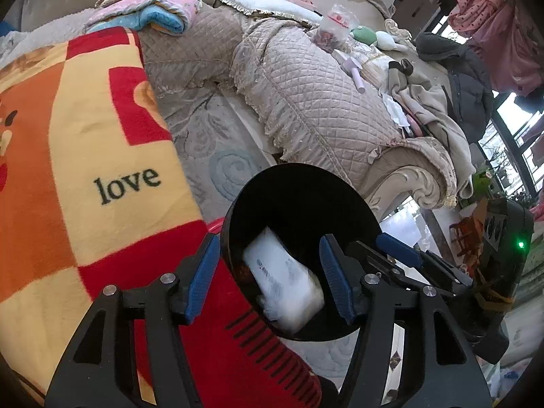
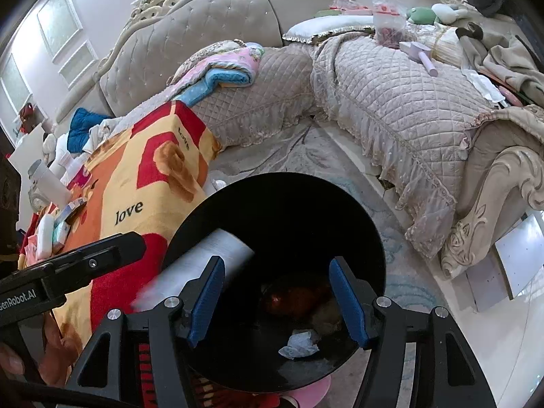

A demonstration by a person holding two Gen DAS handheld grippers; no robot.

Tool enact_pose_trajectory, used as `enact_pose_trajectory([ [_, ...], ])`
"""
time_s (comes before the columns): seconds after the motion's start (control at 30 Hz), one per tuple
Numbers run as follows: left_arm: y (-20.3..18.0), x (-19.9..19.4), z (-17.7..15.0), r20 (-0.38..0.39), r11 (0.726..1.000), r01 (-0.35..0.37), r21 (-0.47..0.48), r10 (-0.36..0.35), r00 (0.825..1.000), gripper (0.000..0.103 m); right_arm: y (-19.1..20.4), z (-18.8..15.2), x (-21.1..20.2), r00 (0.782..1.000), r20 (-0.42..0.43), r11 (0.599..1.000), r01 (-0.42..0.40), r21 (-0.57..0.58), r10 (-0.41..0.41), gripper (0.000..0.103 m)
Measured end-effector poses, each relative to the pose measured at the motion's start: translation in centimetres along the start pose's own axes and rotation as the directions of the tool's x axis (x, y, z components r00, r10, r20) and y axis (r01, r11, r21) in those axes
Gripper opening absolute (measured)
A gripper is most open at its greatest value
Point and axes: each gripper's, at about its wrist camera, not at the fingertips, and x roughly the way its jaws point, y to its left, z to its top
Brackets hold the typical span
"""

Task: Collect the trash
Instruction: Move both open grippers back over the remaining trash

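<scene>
A black round bin [image 1: 299, 183] stands on the floor below both grippers. In the left wrist view a white printed packet [image 1: 282, 282], blurred, is inside the bin, between but apart from the blue pads of my open left gripper [image 1: 268, 282]. In the right wrist view the same pale object [image 2: 204, 268] is a streak at the bin's [image 2: 282, 197] left rim, beside my open right gripper [image 2: 278, 301], which has nothing between its pads. A crumpled tissue [image 2: 299, 343] and a reddish-brown scrap [image 2: 295, 299] lie at the bin's bottom.
A red, orange and yellow "love" blanket [image 1: 85, 170] hangs left of the bin. A quilted beige sofa [image 2: 401, 102] with clothes and small items runs behind and to the right. A pale patterned rug [image 1: 210, 142] covers the floor. A hand [image 2: 51, 350] shows at lower left.
</scene>
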Motion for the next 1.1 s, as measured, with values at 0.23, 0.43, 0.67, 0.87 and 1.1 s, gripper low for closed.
enact_pose_trajectory([
  [0.23, 1.3, -1.5, -0.6, 0.043, 0.995, -0.103, 0.016, 0.102, 0.994, 0.060, 1.1, -0.2, 0.4, 1.000, -0.010, 1.000, -0.007, -0.012, 0.007, 0.062],
  [0.43, 3.3, -3.4, -1.3, 0.068, 0.982, -0.188, 0.000, 0.188, 0.980, 0.060, 3.5, -0.3, 0.4, 0.999, -0.014, 0.998, -0.034, -0.046, 0.033, 0.062],
  [0.67, 5.6, -5.9, -2.4, 0.089, 0.963, -0.268, -0.017, 0.268, 0.959, 0.060, 7.0, -0.6, 0.6, 0.997, -0.026, 0.994, -0.072, -0.087, 0.070, 0.065],
  [0.87, 7.9, -7.9, -3.8, 0.093, 0.948, -0.314, -0.053, 0.318, 0.944, 0.060, 10.3, -1.1, 0.7, 0.994, -0.044, 0.985, -0.107, -0.135, 0.102, 0.066],
  [1.1, 10.8, -10.4, -5.4, 0.085, 0.931, -0.351, -0.105, 0.360, 0.929, 0.060, 14.5, -1.7, 1.2, 0.986, -0.079, 0.969, -0.158, -0.192, 0.145, 0.068],
])
